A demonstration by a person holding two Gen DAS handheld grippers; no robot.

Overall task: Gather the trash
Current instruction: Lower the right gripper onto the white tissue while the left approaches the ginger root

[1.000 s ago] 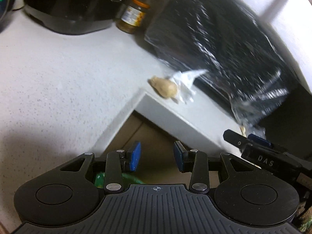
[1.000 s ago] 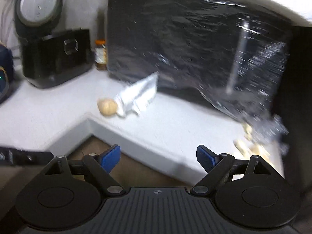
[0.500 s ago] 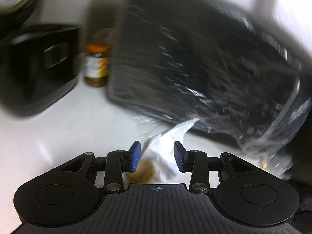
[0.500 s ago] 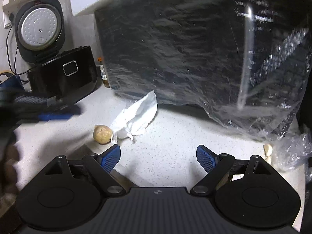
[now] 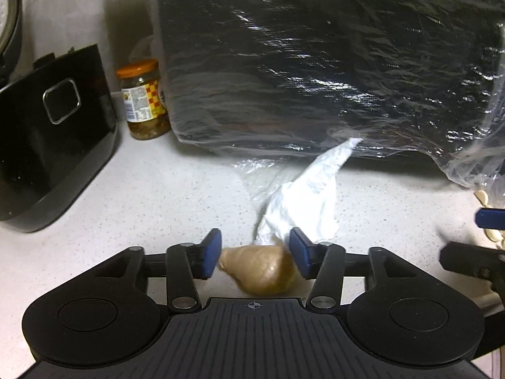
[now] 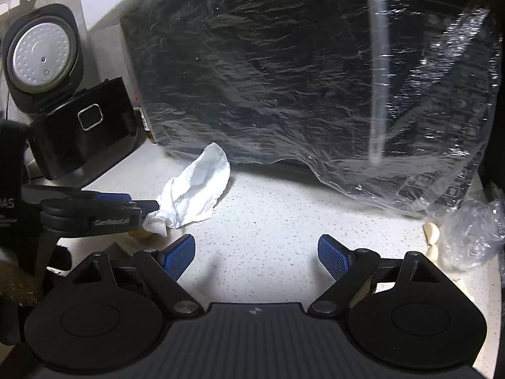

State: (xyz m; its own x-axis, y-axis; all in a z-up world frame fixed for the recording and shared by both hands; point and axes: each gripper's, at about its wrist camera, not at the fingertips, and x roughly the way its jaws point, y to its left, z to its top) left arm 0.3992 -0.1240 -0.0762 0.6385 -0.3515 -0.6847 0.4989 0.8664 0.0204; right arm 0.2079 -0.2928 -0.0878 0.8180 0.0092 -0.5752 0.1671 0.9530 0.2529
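Two hand-held grippers are seen over the speckled white surface. The jaws of the left hand-held gripper are opening, and a tan, rounded lump is framed between its blue pads without being pressed. A crumpled white tissue lies just beyond the lump, touching it. The right hand-held gripper is held wide apart over bare surface, with nothing gripped. Behind, a large black appliance wrapped in clear plastic is seen, with a jar and a black rice cooker beside it.
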